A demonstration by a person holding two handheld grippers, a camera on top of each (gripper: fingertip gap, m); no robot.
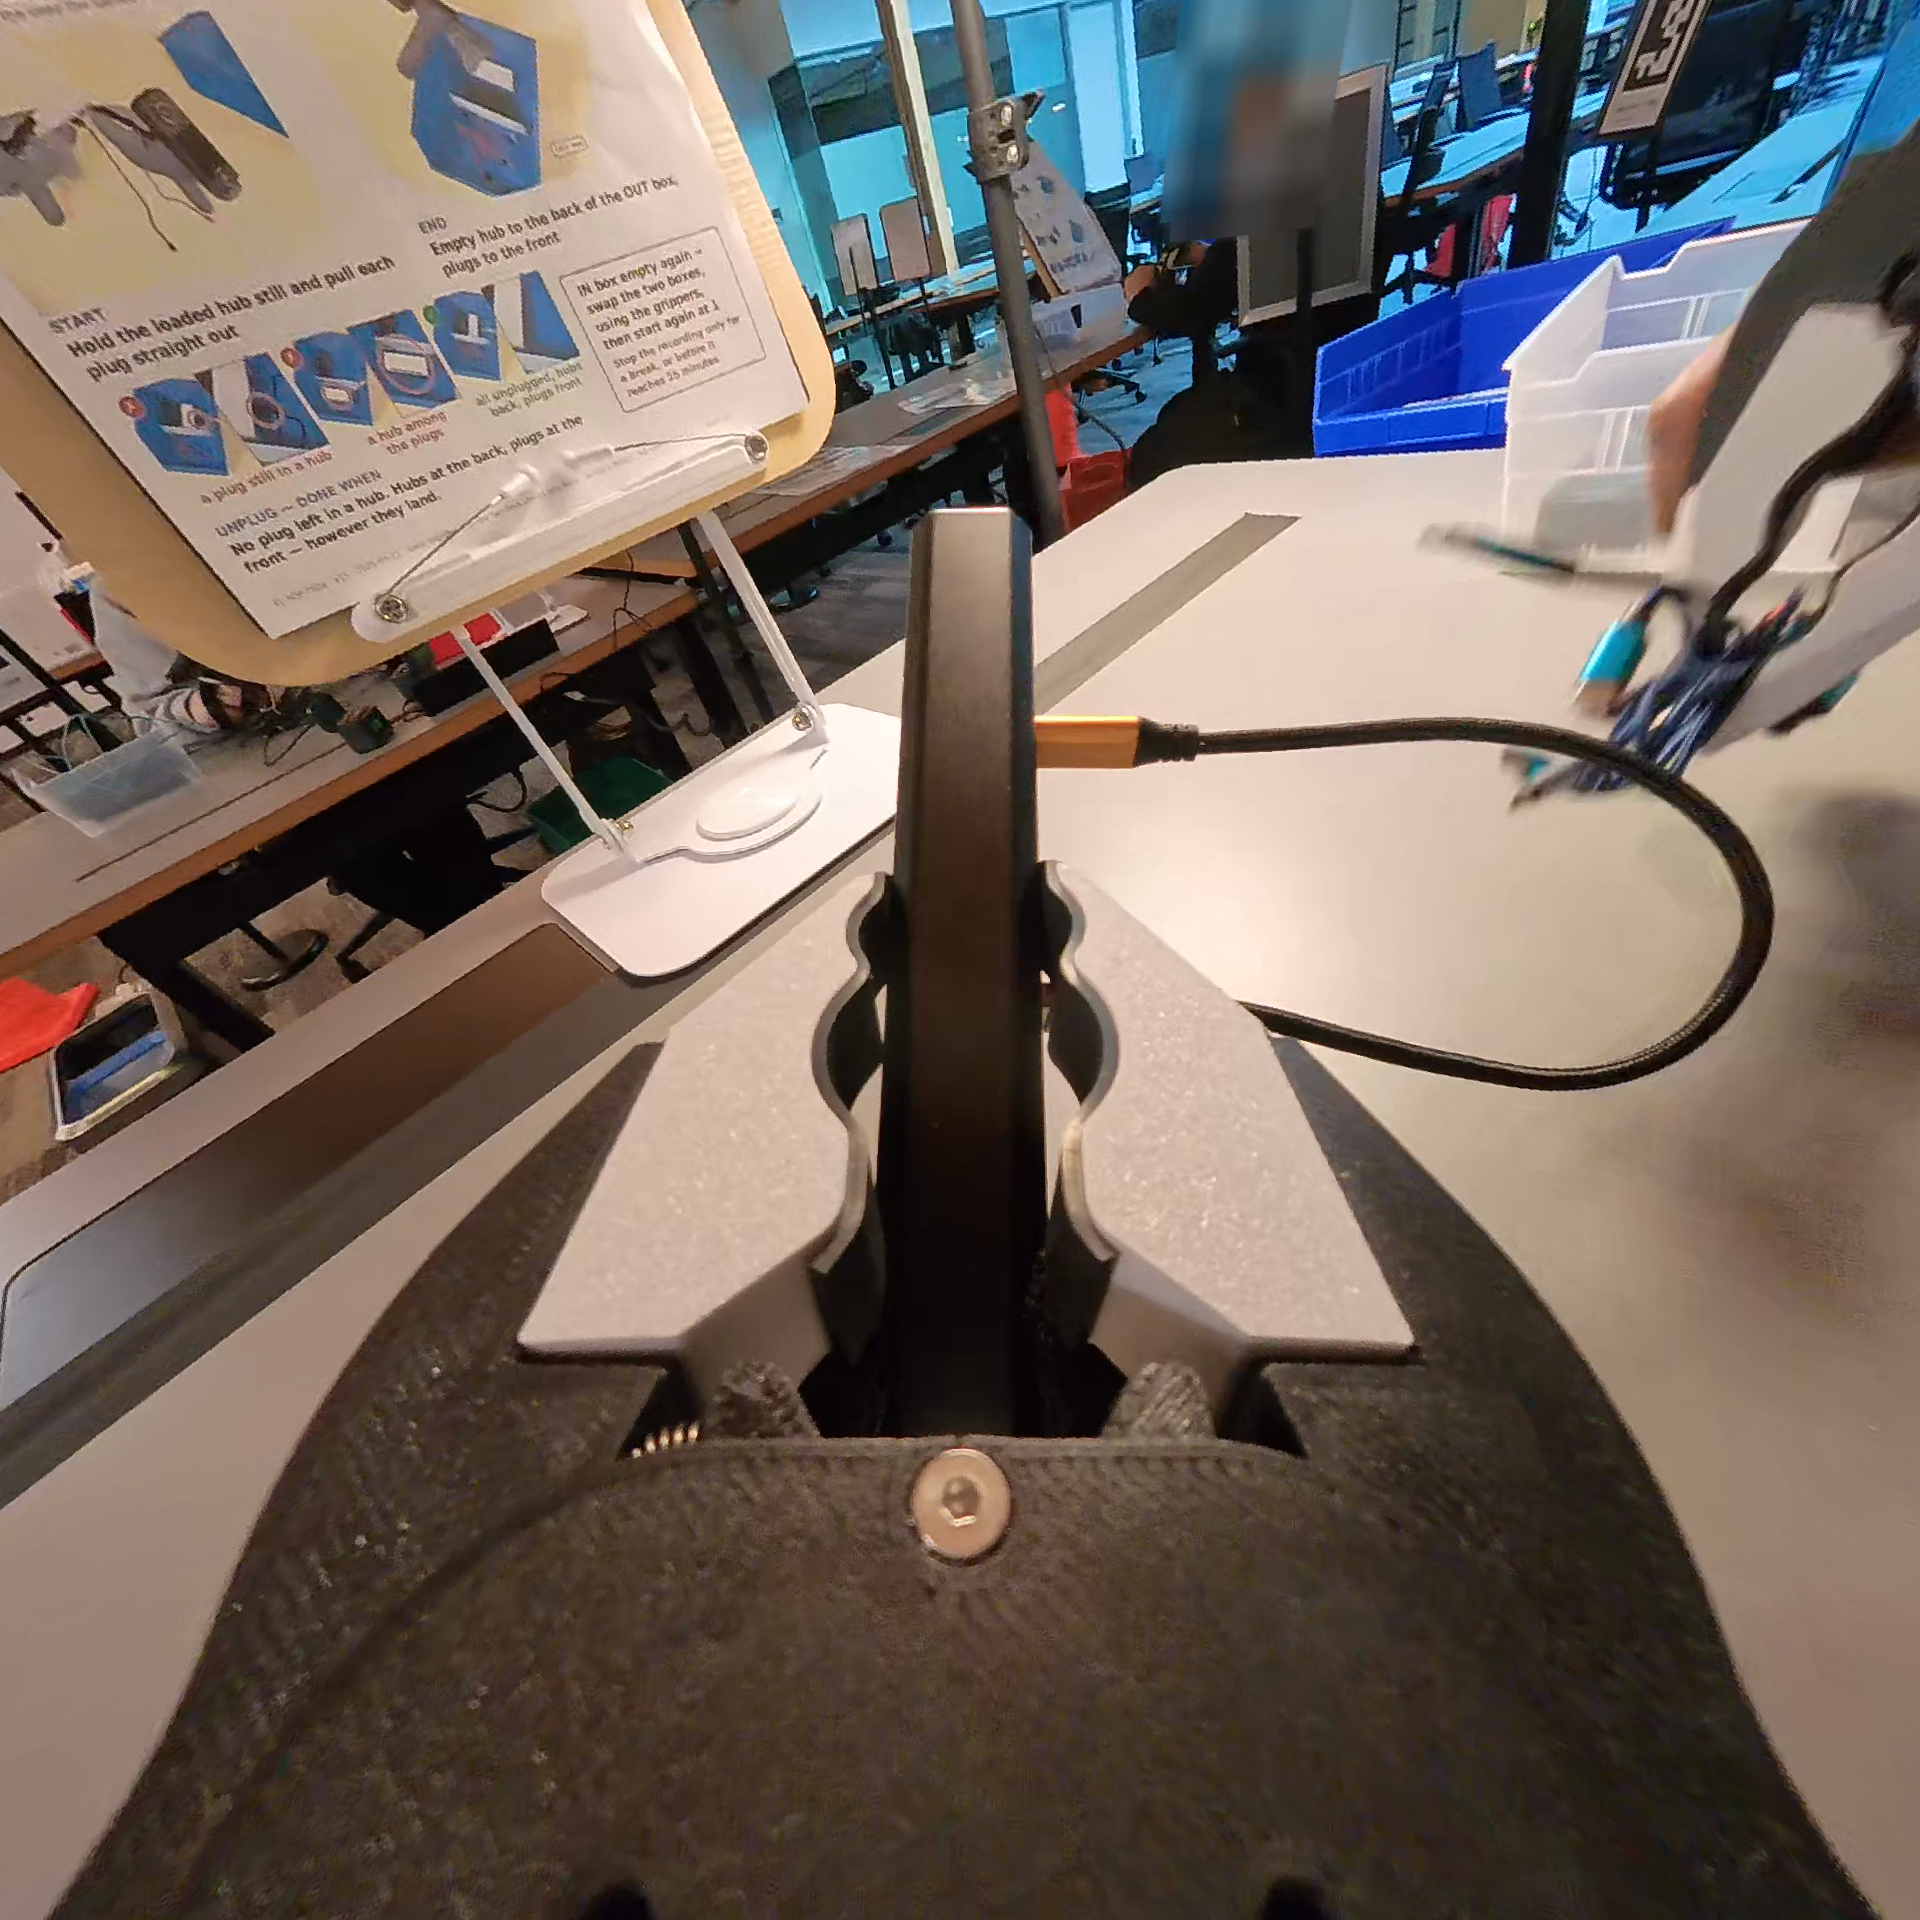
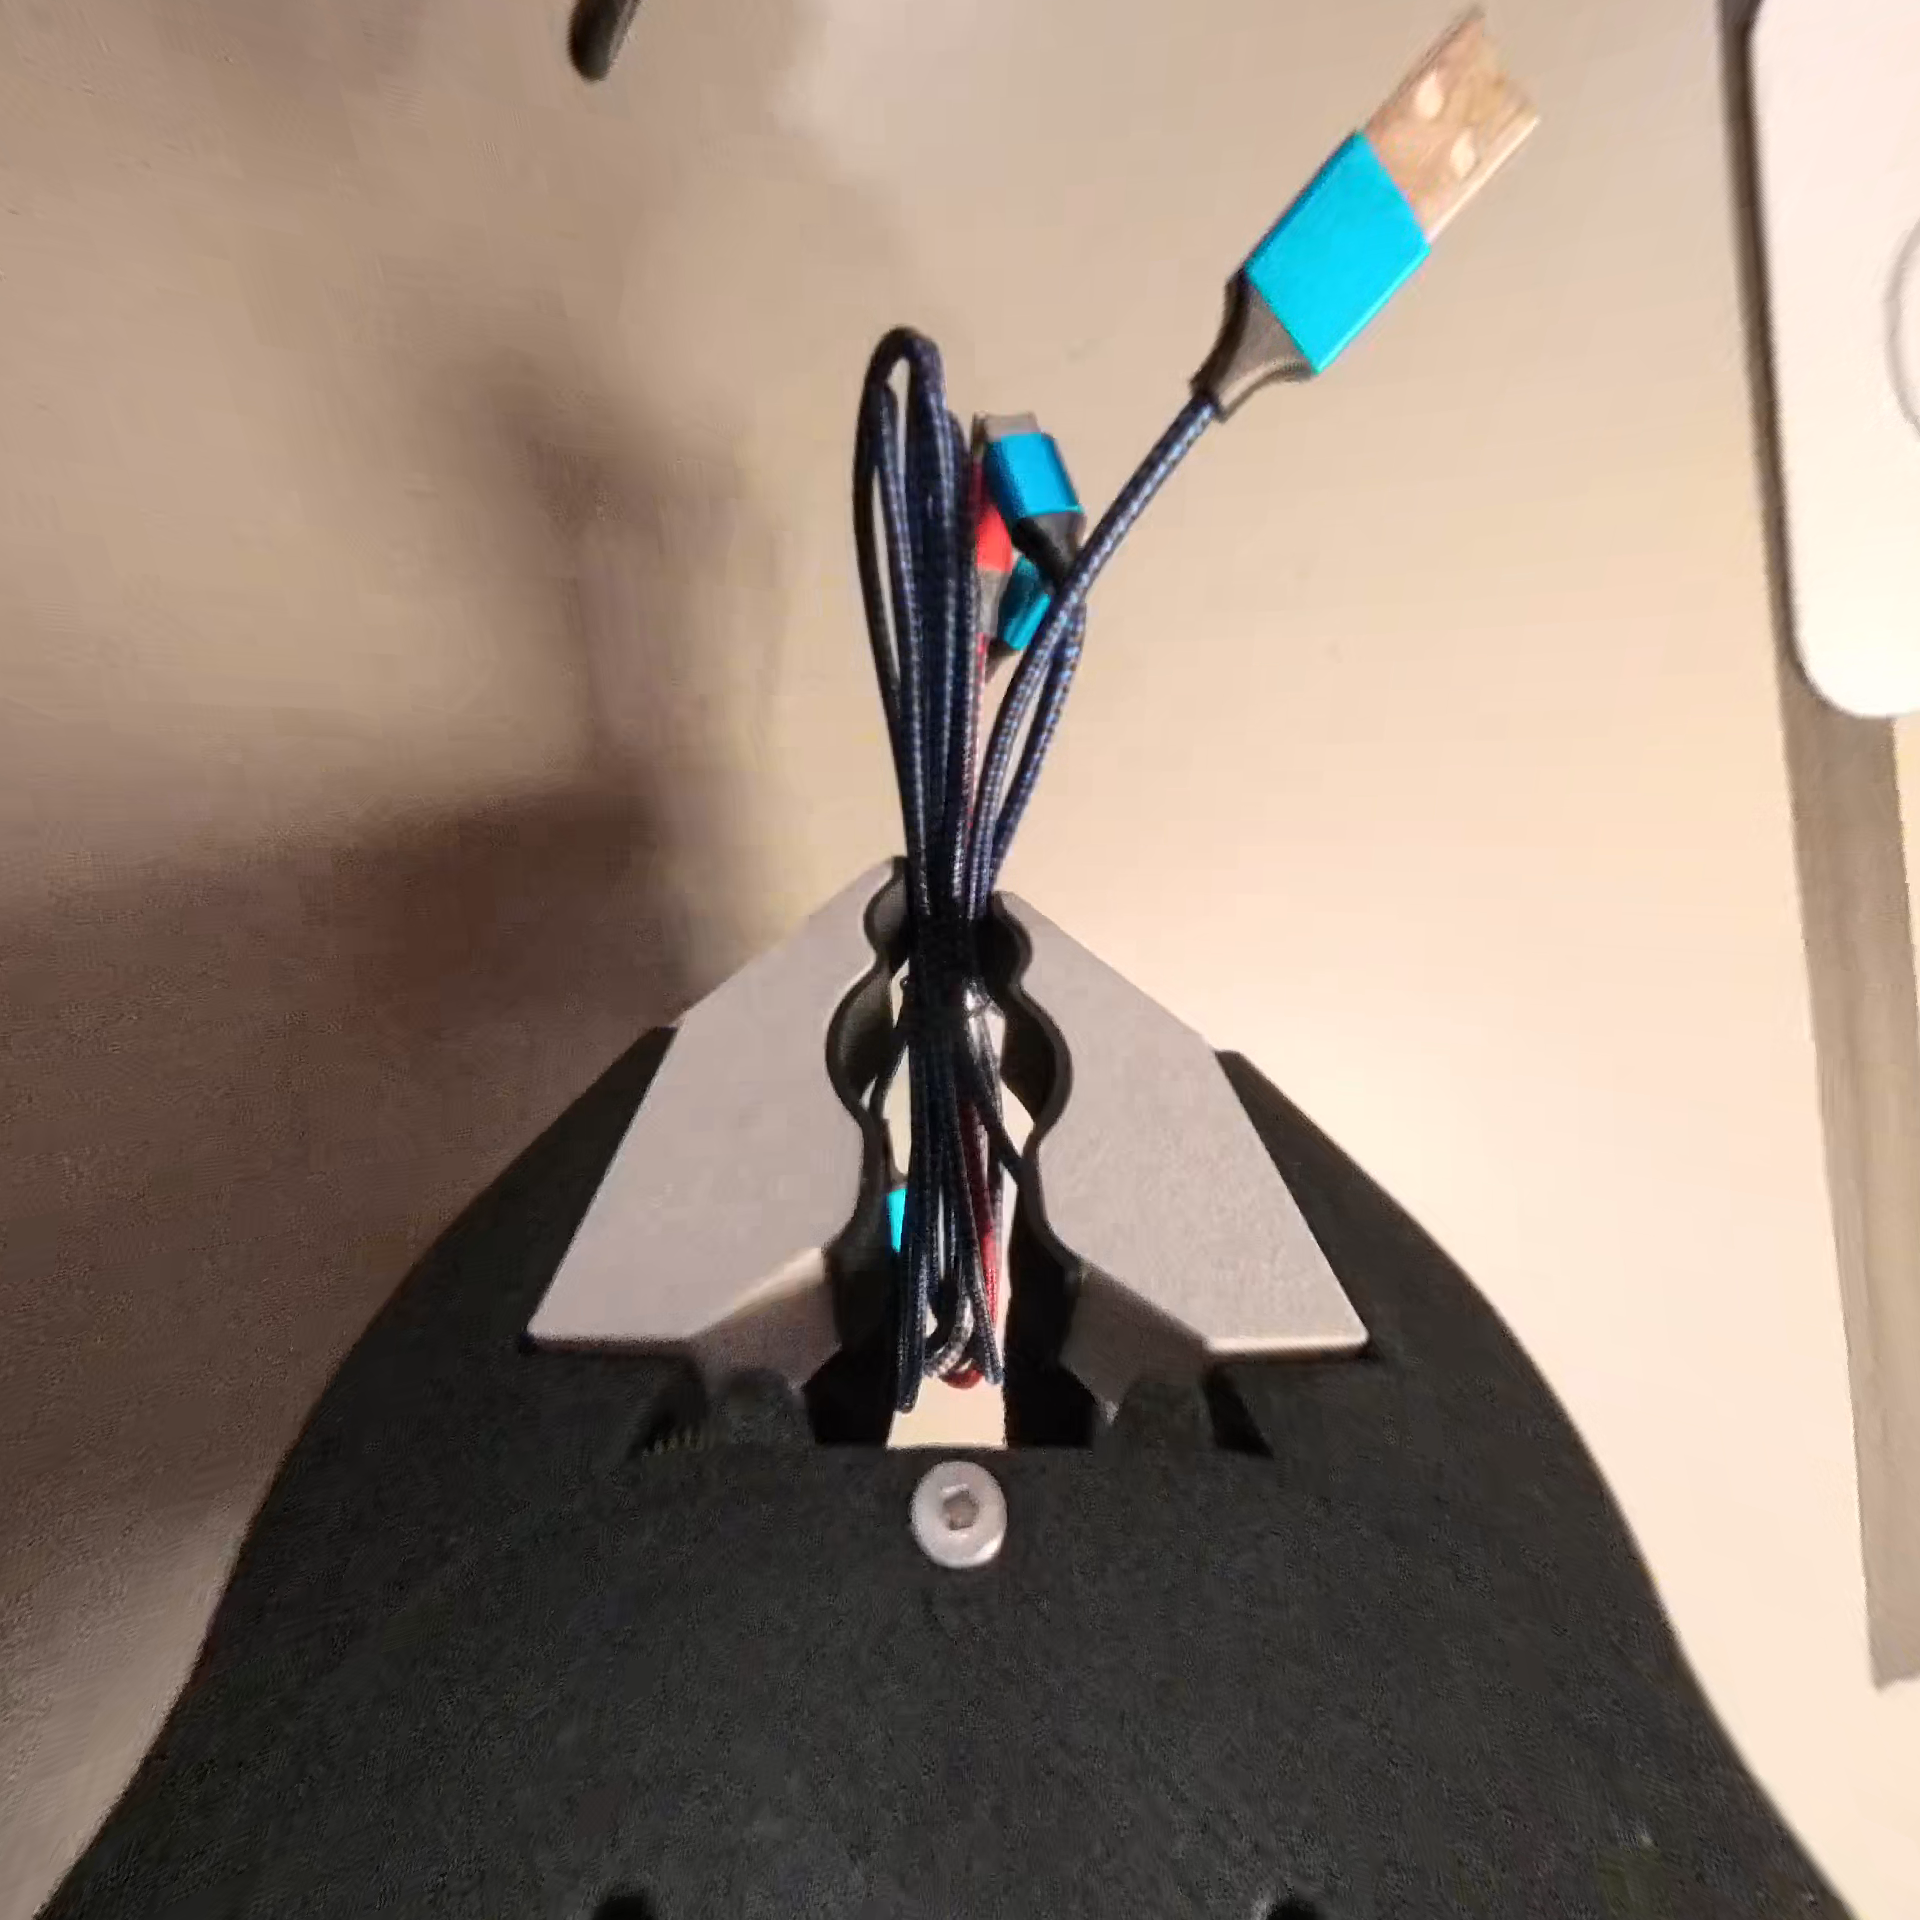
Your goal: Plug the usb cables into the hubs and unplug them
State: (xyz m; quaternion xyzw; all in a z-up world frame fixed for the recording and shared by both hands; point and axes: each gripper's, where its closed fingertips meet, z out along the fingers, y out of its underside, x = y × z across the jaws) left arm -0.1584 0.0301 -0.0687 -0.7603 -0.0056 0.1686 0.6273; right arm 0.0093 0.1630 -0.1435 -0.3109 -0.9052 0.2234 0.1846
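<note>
My left gripper (image 1: 961, 914) is shut on a flat black hub (image 1: 966, 748) and holds it on edge above the grey table. An orange-sleeved plug (image 1: 1091, 743) sits in the hub's right side; its black braided cable (image 1: 1683, 935) loops to the right. My right gripper (image 2: 951, 914) is shut on a bundled dark blue braided cable (image 2: 935, 727) above the table. A blue-sleeved USB plug (image 2: 1371, 218) sticks up and to the right from the bundle, and smaller blue and red connectors (image 2: 1023, 488) hang among the strands. The right gripper with the blue cable (image 1: 1704, 675) shows blurred at the right of the left wrist view.
An instruction sheet on a white stand (image 1: 717, 862) stands at the table's far left edge. A blue bin (image 1: 1403, 374) and a clear plastic box (image 1: 1590, 395) sit at the far right. A white base (image 2: 1849, 416) lies at the right edge of the right wrist view.
</note>
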